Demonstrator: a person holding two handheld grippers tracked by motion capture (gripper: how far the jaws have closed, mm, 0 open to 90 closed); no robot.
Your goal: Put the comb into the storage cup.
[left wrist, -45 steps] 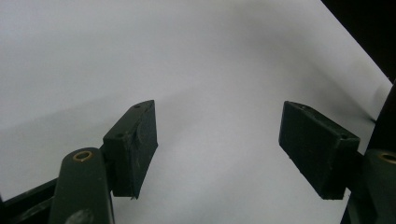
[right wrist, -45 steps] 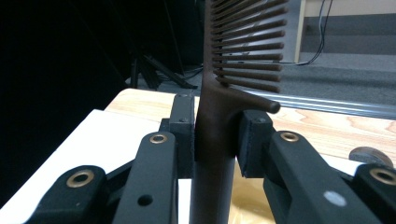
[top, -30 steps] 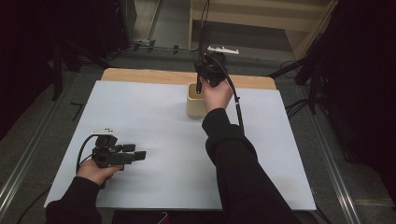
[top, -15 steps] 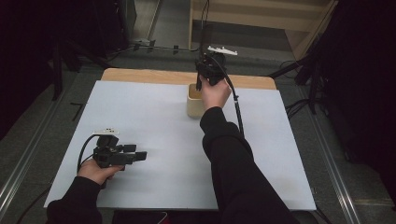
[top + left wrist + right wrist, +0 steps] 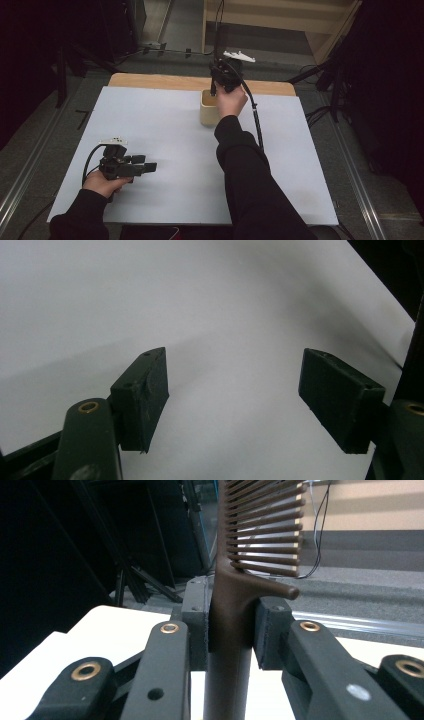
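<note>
Right claw [image 5: 231, 630] grips upright comb [image 5: 260, 535] above cup [image 5: 208, 107]

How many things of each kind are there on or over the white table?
Grippers: 2, the left gripper open over the table and the right gripper shut on the comb
Combs: 1, a brown comb
Cups: 1, a cream cup
Total: 4

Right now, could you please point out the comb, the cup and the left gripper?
comb [image 5: 231, 610], right gripper view, on its handle between the jaws.
cup [image 5: 208, 115], high view, on its front wall.
left gripper [image 5: 232, 390], left gripper view, midway between its open jaws.
</note>
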